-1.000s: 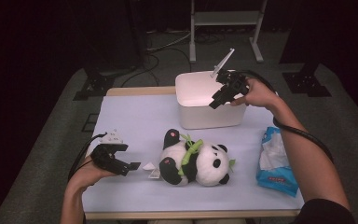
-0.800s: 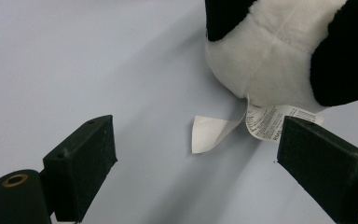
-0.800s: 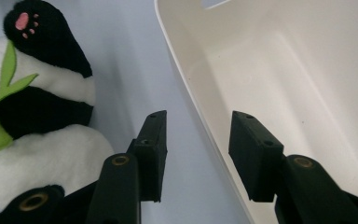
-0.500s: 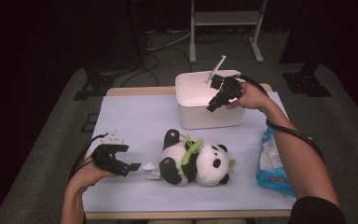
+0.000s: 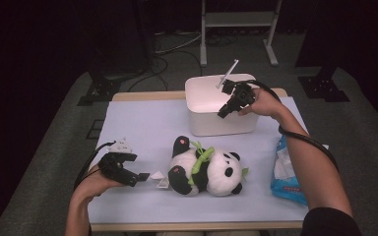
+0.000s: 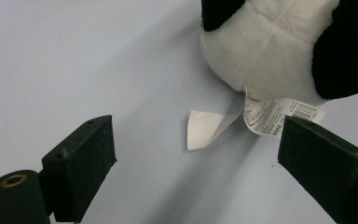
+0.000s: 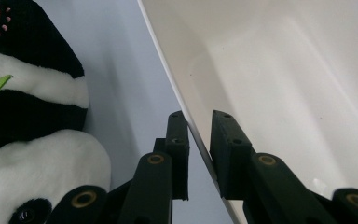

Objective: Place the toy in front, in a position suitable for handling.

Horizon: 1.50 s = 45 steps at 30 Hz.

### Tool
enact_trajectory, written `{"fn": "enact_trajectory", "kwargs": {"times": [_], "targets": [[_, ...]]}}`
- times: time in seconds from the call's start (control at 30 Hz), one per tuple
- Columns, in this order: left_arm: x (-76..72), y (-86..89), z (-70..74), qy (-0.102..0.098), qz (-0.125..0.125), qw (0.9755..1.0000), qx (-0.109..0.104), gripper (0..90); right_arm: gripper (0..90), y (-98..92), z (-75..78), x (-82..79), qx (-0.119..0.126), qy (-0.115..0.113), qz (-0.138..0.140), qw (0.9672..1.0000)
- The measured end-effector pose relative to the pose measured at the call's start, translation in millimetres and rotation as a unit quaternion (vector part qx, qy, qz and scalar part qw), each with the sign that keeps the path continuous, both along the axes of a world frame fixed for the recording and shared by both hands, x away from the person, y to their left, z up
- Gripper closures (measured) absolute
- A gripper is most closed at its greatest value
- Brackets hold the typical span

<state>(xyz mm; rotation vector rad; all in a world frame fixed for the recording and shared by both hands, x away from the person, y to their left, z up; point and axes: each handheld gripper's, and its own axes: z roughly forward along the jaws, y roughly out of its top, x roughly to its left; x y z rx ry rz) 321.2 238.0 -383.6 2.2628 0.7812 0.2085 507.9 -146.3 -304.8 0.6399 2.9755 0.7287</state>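
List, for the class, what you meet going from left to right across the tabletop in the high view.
left gripper → paper tags → plush panda → white bin with the right gripper at its rim → blue wipes pack.

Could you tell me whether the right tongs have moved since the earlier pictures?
Yes. The right tongs have come down toward the near wall of the white bin, and their jaws have just been closing astride its rim.
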Motion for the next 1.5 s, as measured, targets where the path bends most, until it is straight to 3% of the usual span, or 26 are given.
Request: {"fn": "enact_trajectory", "kwargs": {"times": [0.2, 0.5, 0.8, 1.5], "targets": [[1.1, 0.0, 0.1, 0.001, 0.000, 1.0000, -0.003, 10.1, 80.1, 4.4, -0.1, -1.0, 0.005, 0.018, 0.011, 0.9998], [2.6, -0.8, -1.5, 0.003, -0.005, 1.0000, 0.001, 10.1, 82.7, 17.4, 1.3, -4.6, -0.001, 0.013, 0.031, 0.9994], [0.3, 4.5, -2.7, 0.006, 0.004, 0.9999, -0.008, 10.1, 84.6, 38.6, 1.3, -11.2, 0.003, 0.017, 0.049, 0.9986], [1.9, 4.0, -7.8, 0.014, 0.005, 0.9999, -0.003, 10.1, 84.4, 44.7, 0.4, -27.2, 0.010, 0.026, 0.066, 0.9975]]}}
